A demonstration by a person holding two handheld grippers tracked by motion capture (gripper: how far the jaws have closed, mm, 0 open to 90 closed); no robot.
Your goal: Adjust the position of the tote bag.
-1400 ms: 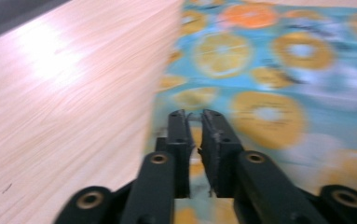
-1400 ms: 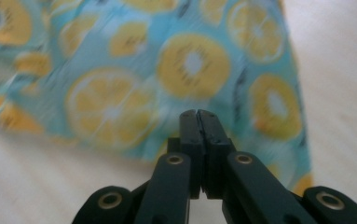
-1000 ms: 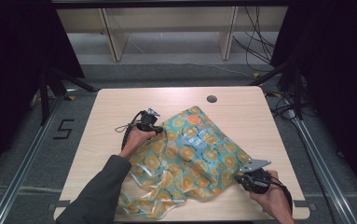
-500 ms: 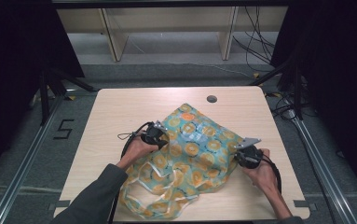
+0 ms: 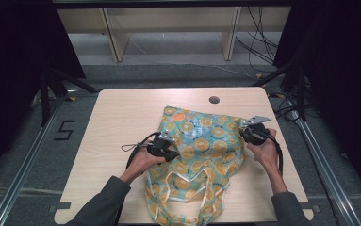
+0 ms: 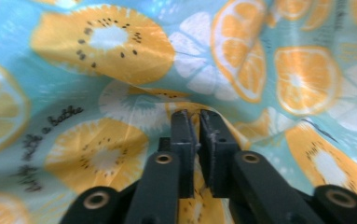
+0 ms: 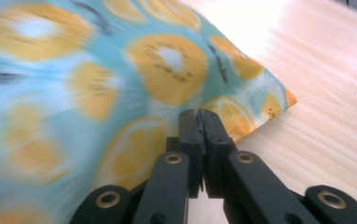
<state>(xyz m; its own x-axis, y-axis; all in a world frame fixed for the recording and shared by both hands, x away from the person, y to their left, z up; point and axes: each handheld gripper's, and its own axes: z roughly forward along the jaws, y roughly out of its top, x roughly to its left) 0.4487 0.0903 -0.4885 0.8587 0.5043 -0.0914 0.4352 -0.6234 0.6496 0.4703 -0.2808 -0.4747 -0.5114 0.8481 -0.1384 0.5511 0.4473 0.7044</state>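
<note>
I see the worktop carrying the fruit-print bag, its near end cut off. My left gripper pinches its left side, jaws narrow; my right gripper pinches its right edge, cloth blurred there.

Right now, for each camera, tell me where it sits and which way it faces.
High view: fixed above the person's side, facing forward and down on the pale wooden table; both forearms, left gripper and right gripper show.
Left gripper view: rides the left gripper, facing the turquoise fabric bag printed with orange fruit slices; its black jaws pinch the fabric.
Right gripper view: rides the right gripper, facing the bag's edge and table; jaws closed on fabric.
Shared: the bag appears in all three.
</note>
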